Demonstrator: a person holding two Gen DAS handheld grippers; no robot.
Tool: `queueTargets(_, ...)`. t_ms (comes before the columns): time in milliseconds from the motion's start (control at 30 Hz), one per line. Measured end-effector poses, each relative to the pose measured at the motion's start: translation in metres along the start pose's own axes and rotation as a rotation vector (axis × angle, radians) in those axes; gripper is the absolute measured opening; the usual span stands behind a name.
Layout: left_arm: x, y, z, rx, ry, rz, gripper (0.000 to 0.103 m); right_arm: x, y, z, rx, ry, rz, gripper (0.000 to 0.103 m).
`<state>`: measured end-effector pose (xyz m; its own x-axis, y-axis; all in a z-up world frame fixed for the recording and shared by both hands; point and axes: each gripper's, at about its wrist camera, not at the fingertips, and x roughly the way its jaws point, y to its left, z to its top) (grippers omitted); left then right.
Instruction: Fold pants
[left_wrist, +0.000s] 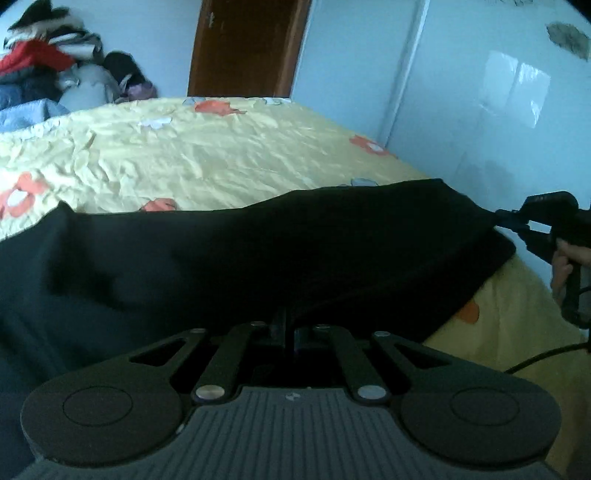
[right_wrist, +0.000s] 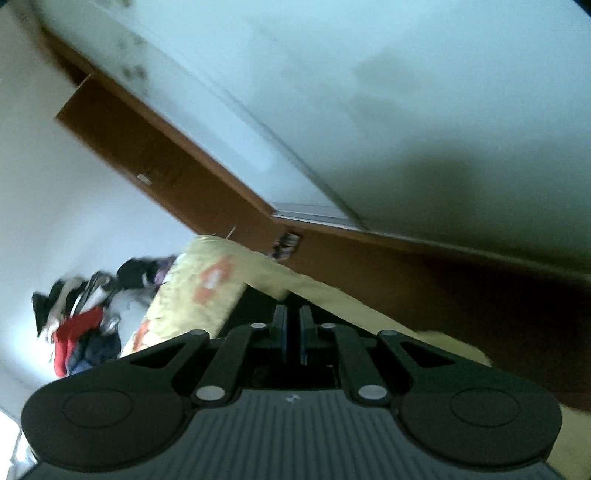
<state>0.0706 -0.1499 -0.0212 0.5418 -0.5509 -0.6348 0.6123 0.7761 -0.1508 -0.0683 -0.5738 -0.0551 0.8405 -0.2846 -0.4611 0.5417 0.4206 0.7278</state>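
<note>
While two grippers, left gripper and right gripper, clamp one black pants, one yellow bed

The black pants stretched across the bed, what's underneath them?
Under the black pants lies the yellow flowered bedsheet, visible beyond and beside them. Whatever sits directly beneath the fabric is covered.

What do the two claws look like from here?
Both are matte black. Each wrist view shows two round discs, slotted link arms with silver pivot pins, and a ribbed grey body. The right claw has blue-edged pads. In the left wrist view it shows a pistol-style handle with a black cable. The left claw looks alike.
</note>
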Motion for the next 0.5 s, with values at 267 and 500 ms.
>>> queueTargets(267, -0.010, -0.019, -0.007, 0.084, 0.015, -0.029, 0.004, -0.027, -0.007, 0.004, -0.056, -0.069, -0.025, 0.006)
queueTargets(500, 0.007, -0.011, -0.003, 0.063, 0.058, -0.043, 0.020, -0.027, -0.012, 0.000, -0.170, -0.042, -0.167, 0.008)
